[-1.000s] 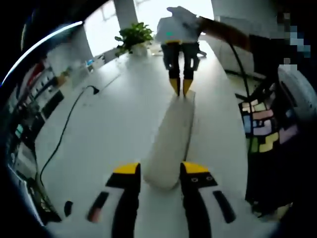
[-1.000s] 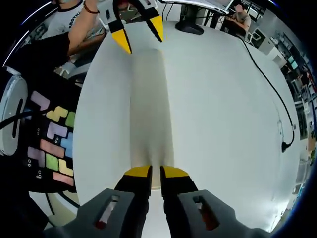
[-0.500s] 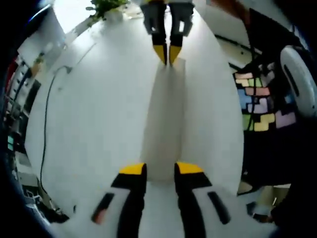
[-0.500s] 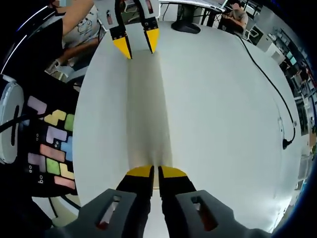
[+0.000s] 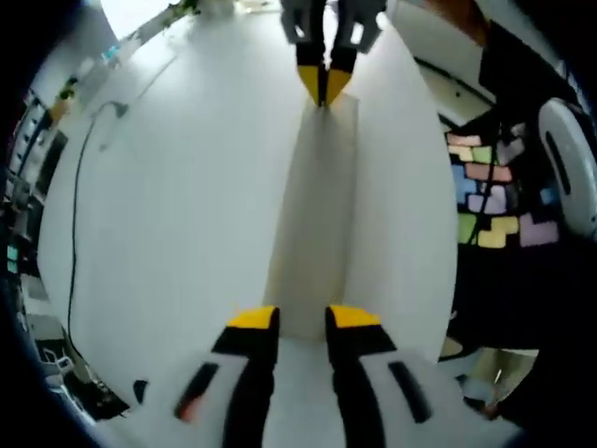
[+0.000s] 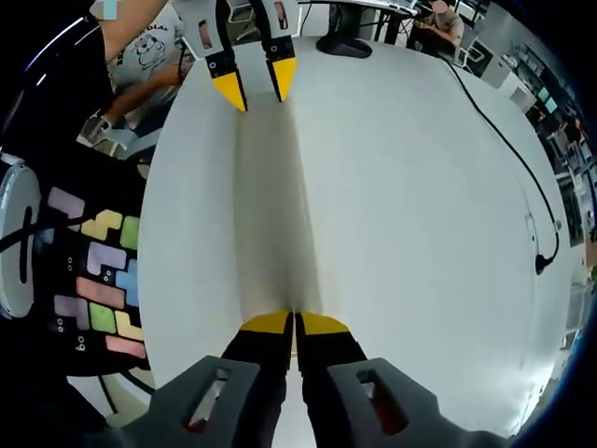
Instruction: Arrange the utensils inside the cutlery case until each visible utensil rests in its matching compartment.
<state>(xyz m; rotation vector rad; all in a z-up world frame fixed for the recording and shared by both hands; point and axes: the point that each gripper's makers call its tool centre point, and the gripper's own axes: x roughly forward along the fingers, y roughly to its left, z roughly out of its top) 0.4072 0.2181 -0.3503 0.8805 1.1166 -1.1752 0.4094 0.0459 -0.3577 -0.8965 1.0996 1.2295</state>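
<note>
The cutlery case (image 5: 312,215) is a long, pale, closed case lying flat on the white table (image 5: 187,205). No utensils show. My left gripper (image 5: 302,317) has its jaws drawn in against the sides of the case's near end. At the far end, my right gripper (image 5: 324,86) pinches the case. In the right gripper view the case (image 6: 270,205) runs away from my right gripper (image 6: 294,324), whose jaws are shut on its edge. At the top of that view, the left gripper (image 6: 255,84) straddles the other end.
A black cable (image 5: 79,187) runs along the table's far side and appears as the cable (image 6: 508,149) in the right gripper view. A person's dark top with coloured blocks (image 5: 490,201) is beside the table edge. A monitor base (image 6: 343,45) stands beyond the case.
My left gripper's jaws have narrowed onto the case's end. Both cameras have shifted, and the case now lies straight between the grippers. The right gripper has stayed shut.
</note>
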